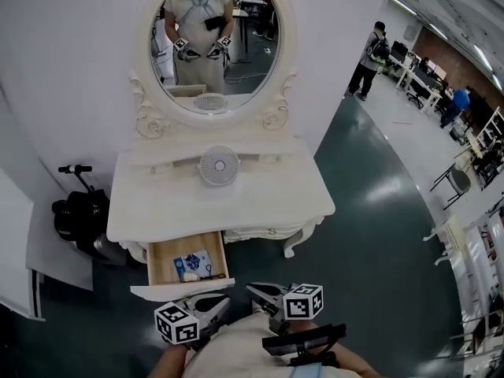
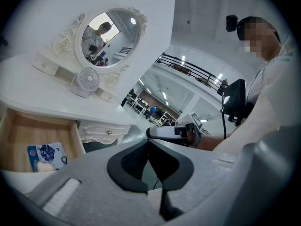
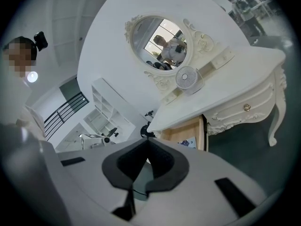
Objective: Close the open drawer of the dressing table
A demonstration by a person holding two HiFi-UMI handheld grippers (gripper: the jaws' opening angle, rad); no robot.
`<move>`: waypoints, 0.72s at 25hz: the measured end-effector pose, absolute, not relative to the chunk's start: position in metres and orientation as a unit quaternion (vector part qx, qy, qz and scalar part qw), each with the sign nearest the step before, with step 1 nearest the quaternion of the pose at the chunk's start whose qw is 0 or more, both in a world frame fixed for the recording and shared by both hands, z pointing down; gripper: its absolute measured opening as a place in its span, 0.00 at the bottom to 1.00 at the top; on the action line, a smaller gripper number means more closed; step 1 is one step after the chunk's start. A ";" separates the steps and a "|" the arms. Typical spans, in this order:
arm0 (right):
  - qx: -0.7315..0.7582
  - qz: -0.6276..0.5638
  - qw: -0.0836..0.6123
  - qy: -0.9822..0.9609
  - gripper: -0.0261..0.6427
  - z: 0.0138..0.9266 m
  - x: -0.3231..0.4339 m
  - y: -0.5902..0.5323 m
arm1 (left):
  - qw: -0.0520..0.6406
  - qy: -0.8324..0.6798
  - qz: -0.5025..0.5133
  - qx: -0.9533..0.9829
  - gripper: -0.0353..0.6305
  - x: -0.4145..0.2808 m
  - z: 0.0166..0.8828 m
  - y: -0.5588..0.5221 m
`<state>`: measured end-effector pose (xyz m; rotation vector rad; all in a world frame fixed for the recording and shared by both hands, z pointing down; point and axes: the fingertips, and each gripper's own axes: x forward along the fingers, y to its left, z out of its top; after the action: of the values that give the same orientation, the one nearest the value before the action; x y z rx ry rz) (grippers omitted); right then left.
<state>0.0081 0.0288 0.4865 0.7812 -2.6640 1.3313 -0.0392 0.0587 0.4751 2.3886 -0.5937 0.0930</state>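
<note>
Just in front of the open drawer [image 1: 163, 260], the left claw [image 1: 225, 302] and right claw [image 1: 252, 290] hover pressed together, empty

White dressing table [image 1: 268, 201] on dark floor [image 1: 370, 235] — small round fan [image 1: 219, 165] on top, back centre.

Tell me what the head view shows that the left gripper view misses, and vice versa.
Head view only: a black bag beside the white dressing table, and the marker cube on the left gripper. Left gripper view only: that gripper's jaws shut together, empty. Both: the open wooden drawer holding a blue packet, the round white fan, the oval mirror.
</note>
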 end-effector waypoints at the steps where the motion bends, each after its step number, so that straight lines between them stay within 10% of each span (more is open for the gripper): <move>1: 0.254 0.431 0.033 -0.865 0.06 0.486 0.007 0.029 | 0.331 -0.228 0.035 0.915 0.06 -0.040 0.473 0.059; 18: 0.250 0.420 0.034 -0.872 0.06 0.473 -0.012 0.021 | 0.318 -0.239 0.035 0.917 0.06 -0.057 0.462 0.053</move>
<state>-0.0122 0.0208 0.4734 0.7679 -2.6814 1.2934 -0.0571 0.0529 0.4616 2.4116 -0.6286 0.0917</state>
